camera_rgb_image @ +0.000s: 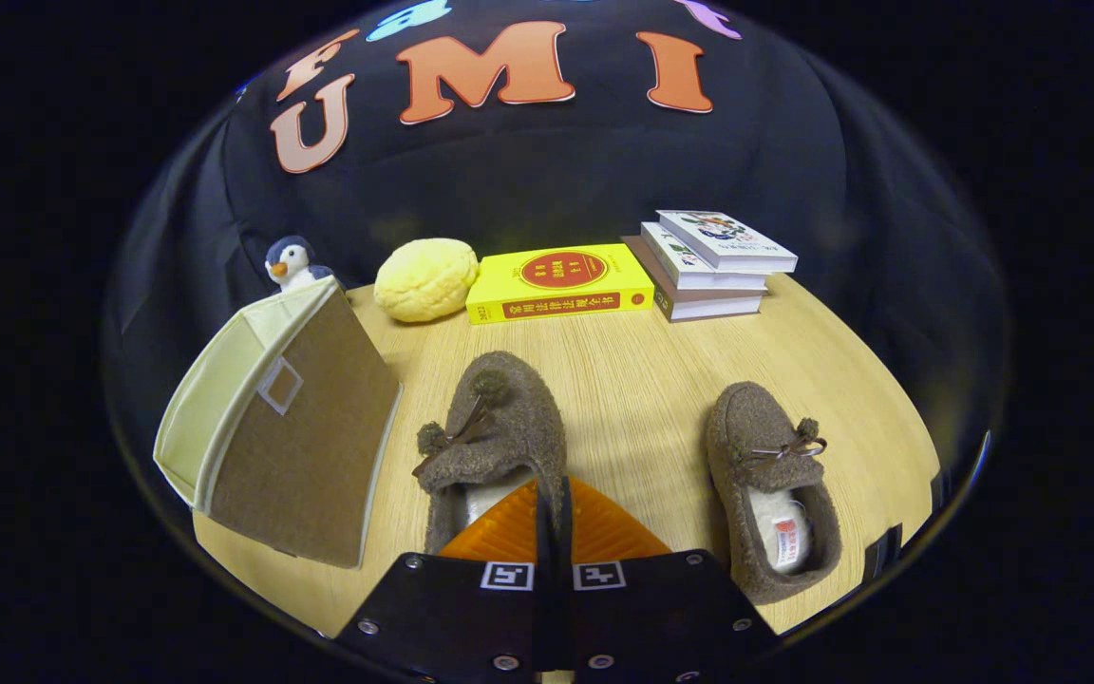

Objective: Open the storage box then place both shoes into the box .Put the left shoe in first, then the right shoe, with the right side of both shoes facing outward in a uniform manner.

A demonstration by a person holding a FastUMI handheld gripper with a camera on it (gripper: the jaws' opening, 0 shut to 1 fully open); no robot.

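Seemingly pressed together with nothing held, gripper (552,518) fingers poised over heel opening of nearer fuzzy brown slipper (495,432); second slipper (770,480) well apart to its right. Closed fabric storage box (295,427) at left, flap unopened: risk of grabbing footwear too soon, or mixing left with right. Pale wooden tabletop (642,370); books, plush penguin against black cloth.

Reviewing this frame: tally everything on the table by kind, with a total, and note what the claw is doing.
Shoes: 2, one just ahead of the claw, one beside it
Storage box: 1, lid closed
Books: 4, one yellow, three stacked
Penguin toy: 1
Yellow bun-shaped toy: 1
Total: 9
Claw: fingers together, gripping nothing.
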